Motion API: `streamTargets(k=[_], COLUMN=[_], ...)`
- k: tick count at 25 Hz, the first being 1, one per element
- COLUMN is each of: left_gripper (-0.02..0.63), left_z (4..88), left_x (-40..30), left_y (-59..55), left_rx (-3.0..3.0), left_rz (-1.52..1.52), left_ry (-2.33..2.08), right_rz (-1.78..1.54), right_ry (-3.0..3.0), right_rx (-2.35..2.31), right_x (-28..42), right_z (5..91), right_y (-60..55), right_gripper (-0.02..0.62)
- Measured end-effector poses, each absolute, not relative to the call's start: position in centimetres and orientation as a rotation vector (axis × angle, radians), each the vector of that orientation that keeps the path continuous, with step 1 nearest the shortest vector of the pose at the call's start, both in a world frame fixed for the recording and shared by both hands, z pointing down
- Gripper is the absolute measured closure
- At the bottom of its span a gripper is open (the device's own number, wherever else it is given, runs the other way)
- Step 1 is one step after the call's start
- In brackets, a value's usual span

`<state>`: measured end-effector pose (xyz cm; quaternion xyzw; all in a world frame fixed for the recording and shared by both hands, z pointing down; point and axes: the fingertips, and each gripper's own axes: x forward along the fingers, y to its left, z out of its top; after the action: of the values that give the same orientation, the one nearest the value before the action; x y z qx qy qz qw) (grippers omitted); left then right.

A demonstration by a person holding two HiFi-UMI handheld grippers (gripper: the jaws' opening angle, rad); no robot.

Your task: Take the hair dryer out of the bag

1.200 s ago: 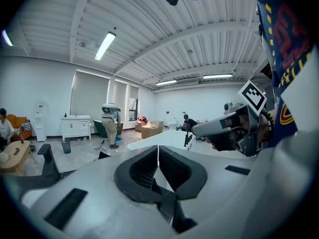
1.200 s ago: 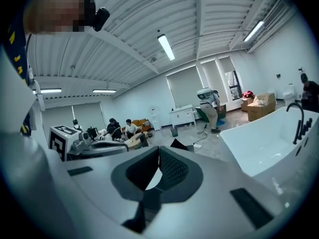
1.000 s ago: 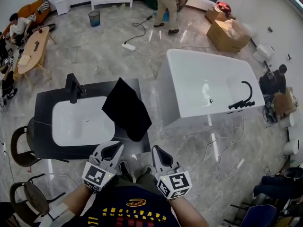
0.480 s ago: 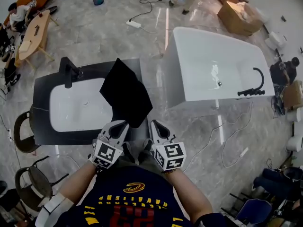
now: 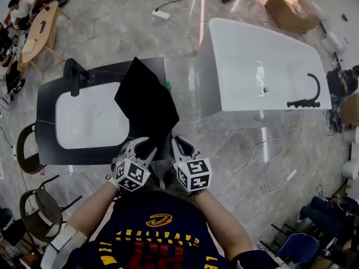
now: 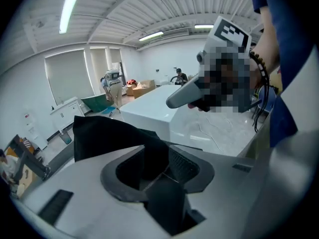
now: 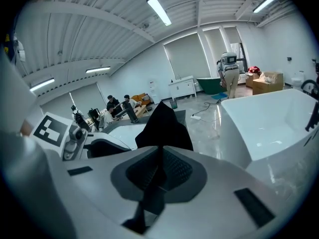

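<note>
L gripper (image 5: 143, 148): jaws just parted, empty | R gripper (image 5: 180, 145): closed, empty | both dropped to bag (image 5: 147, 102) on counter (image 5: 47, 122) | dryer unseen, prob. inside | ready to grab bag

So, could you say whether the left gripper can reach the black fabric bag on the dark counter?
Probably yes: the left gripper, whose empty jaws have just been opening, points at the black fabric bag; nothing stands between.
</note>
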<state>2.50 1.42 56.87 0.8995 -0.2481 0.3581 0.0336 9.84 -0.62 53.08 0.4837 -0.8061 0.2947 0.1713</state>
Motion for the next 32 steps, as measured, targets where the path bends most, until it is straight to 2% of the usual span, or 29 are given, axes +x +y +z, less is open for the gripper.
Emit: streamTargets(k=[7,13,17,18,20,23,32], left_gripper=[0.422,0.419,0.423,0.430,0.517,0.581,0.594], left_z=[60.0,62.3,62.1,62.0,61.5,60.9,55.8], left_x=[3.0,2.8,2.9,3.0,3.0,2.8,2.5], left_y=[2.0,1.1,0.6,0.6,0.6,0.6,-1.9], left_rx=[2.752,2.786,2.770,2.772,2.784,2.785,2.758], left_rz=[1.301,1.613,1.618,1.610,1.590,1.550,1.309], left_ry=[-0.721,-0.757,-0.779,-0.774,-0.771,-0.786,-0.886], right_rz=[0.886,0.919,0.924,0.926,0.931,0.932,0.942], right_ry=[-2.277,-2.268,-2.264,-2.261,-2.260,-2.271,-2.285], right_rx=[1.364,1.399,1.412,1.414,1.414,1.405,1.395], right_x=[10.3,11.3,11.8,11.9,11.9,11.5,11.0], right_z=[53.7,53.7,53.4,53.4,53.3,53.0,52.6], right_y=[0.2,1.0,1.5,1.7,1.9,2.0,1.9], right_gripper=[0.584,0.584,0.584,0.584,0.584,0.584,0.584])
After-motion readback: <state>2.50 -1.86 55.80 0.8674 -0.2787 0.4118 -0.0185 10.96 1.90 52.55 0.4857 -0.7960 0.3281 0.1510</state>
